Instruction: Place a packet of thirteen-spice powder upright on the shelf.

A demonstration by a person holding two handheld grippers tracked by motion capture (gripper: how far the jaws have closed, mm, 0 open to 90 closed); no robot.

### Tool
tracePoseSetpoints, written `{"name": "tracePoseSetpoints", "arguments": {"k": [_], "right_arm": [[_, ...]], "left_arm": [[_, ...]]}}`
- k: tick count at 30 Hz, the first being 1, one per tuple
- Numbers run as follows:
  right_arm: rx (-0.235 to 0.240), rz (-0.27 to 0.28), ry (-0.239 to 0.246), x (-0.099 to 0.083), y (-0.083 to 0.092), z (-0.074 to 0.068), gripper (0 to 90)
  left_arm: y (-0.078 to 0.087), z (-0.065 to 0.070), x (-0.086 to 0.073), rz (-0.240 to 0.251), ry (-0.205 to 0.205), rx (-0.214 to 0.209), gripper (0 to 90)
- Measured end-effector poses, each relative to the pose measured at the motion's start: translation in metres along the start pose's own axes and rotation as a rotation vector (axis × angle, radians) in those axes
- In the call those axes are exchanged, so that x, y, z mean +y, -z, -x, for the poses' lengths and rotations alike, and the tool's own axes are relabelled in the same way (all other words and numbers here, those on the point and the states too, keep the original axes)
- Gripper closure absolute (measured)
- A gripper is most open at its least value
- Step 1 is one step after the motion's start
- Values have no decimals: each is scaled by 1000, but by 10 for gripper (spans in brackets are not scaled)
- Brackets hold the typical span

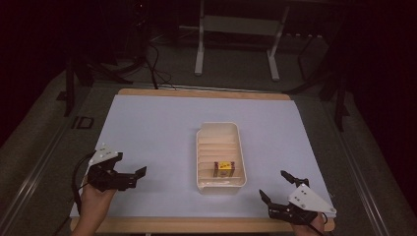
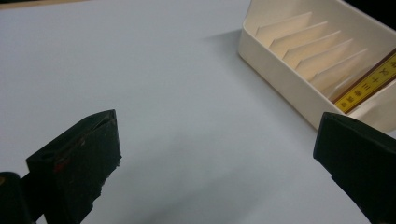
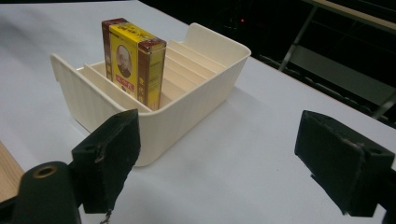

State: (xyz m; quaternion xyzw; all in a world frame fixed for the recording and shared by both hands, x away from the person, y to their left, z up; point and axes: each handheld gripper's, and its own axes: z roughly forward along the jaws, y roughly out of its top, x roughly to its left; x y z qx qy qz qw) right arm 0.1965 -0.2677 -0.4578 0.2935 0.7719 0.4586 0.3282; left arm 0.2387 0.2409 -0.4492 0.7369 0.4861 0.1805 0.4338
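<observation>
A cream divided tray sits at the middle of the pale sheet. A small red and yellow box stands upright in one of its near slots. My left gripper is open at the near left, pointing toward the tray with bare sheet between its jaws. My right gripper is open at the near right, empty. In the left gripper view, the gripper faces the tray's wall and the box's yellow edge. In the right gripper view, the gripper frames the tray and the box.
A pale blue sheet covers the wooden table, whose near edge shows at the bottom. Beyond the far edge stand a white table frame and cables on a dark floor. The tray's far slots hold nothing.
</observation>
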Motion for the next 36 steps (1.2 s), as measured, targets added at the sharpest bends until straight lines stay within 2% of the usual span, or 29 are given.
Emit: {"name": "tracePoseSetpoints", "arguments": {"k": [2, 5, 8, 12, 16, 20, 27, 36], "right_arm": [[-2, 2, -3, 0, 0, 1, 143], [-5, -1, -4, 0, 0, 1, 143], [-8, 3, -4, 0, 1, 0, 143], [-14, 4, -7, 0, 0, 0, 142], [-16, 6, -5, 0, 1, 0, 142], [-15, 10, -5, 0, 1, 0, 142], [-13, 16, -6, 0, 2, 1, 142], [-18, 17, -3, 0, 2, 1, 142]], "left_arm": [[3, -4, -6, 11, 21, -16, 8], [7, -8, -12, 15, 25, -22, 9], [13, -12, -20, 39, 36, 1, 9], [20, -13, -28, 42, 41, 30, 9], [23, -13, -35, 19, 40, 65, 9], [25, -14, -37, 43, 42, 60, 9], [24, -10, -37, 21, 7, 83, 9], [23, -12, -38, 14, 26, 80, 9]]}}
